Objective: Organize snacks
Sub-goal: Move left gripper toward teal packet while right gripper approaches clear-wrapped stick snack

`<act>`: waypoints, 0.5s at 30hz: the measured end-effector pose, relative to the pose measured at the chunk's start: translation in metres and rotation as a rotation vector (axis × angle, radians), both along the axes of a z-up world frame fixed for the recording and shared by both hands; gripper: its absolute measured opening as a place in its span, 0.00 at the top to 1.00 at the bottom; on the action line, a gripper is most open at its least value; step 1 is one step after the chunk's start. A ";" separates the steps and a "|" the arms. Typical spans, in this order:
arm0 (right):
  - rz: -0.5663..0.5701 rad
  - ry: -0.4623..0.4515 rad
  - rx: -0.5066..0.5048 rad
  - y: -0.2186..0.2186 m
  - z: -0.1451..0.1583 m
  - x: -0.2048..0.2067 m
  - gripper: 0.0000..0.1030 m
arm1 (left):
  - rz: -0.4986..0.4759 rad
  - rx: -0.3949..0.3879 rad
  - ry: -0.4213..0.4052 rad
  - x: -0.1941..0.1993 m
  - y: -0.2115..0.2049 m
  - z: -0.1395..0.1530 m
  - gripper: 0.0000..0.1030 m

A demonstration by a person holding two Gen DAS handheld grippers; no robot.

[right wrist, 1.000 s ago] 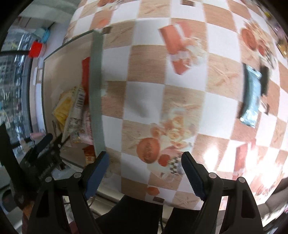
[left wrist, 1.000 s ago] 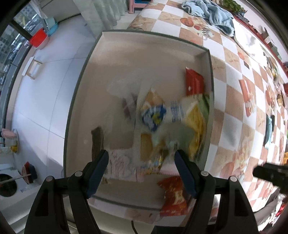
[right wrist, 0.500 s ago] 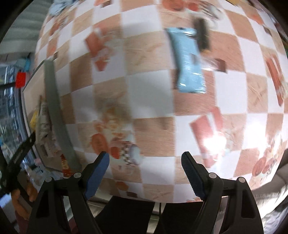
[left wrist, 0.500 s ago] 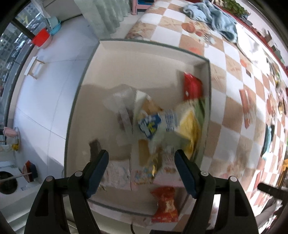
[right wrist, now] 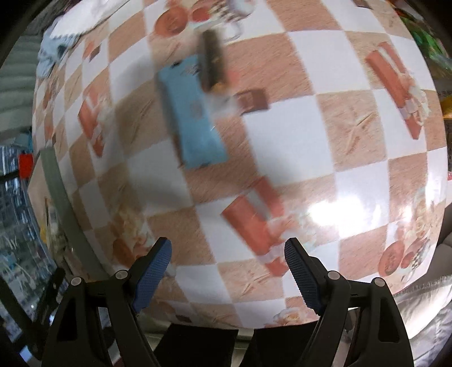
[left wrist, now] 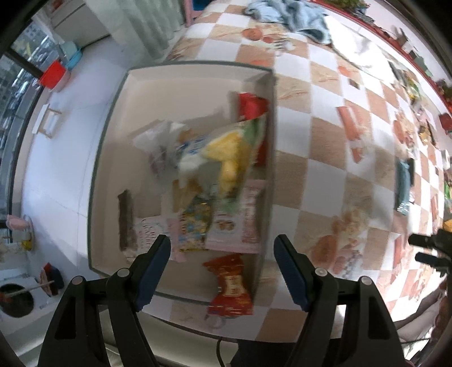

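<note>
A shallow beige box with a grey-green rim sits on the checked tablecloth and holds several snack packets, among them a yellow and green bag and a red packet. Another red packet lies at its near edge. My left gripper hangs open above the box's near end, nothing between its fingers. My right gripper is open over the tablecloth, also with nothing in it. Beyond it lie a light blue packet and a dark brown bar that overlaps its far end. The box's rim shows at the left.
A blue cloth lies at the table's far end. More packets are scattered along the far right of the table. The table edge runs close under both grippers. White floor lies left of the box.
The left gripper drifted so the box now sits further left in its view. The right gripper swung away from the box towards the blue packet, which now lies nearer ahead. Both stayed open.
</note>
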State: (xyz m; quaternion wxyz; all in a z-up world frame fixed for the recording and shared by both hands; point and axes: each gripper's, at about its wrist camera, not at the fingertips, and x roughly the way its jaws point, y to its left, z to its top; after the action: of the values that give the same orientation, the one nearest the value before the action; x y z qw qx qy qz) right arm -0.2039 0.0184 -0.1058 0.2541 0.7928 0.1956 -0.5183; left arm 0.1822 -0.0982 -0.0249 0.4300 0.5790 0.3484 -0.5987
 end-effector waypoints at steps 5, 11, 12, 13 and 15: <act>-0.032 0.045 0.008 -0.002 0.001 -0.032 0.19 | -0.095 0.009 0.022 -0.044 0.012 0.005 0.24; -0.050 0.113 0.017 -0.018 -0.002 -0.070 0.19 | -0.191 0.035 0.015 -0.079 0.026 -0.002 0.24; -0.049 0.120 0.019 -0.022 -0.003 -0.075 0.19 | -0.203 0.039 0.014 -0.082 0.029 -0.003 0.24; -0.047 0.125 0.020 -0.024 -0.004 -0.078 0.19 | -0.213 0.041 0.010 -0.085 0.030 -0.005 0.24; -0.035 0.137 0.026 -0.034 -0.009 -0.086 0.19 | -0.228 0.046 0.000 -0.089 0.034 -0.008 0.24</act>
State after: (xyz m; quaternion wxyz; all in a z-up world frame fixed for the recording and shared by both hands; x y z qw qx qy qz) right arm -0.2902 -0.0155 -0.1151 0.2208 0.7621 0.2050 -0.5731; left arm 0.0929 -0.0647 -0.0326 0.3457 0.6245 0.2942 -0.6356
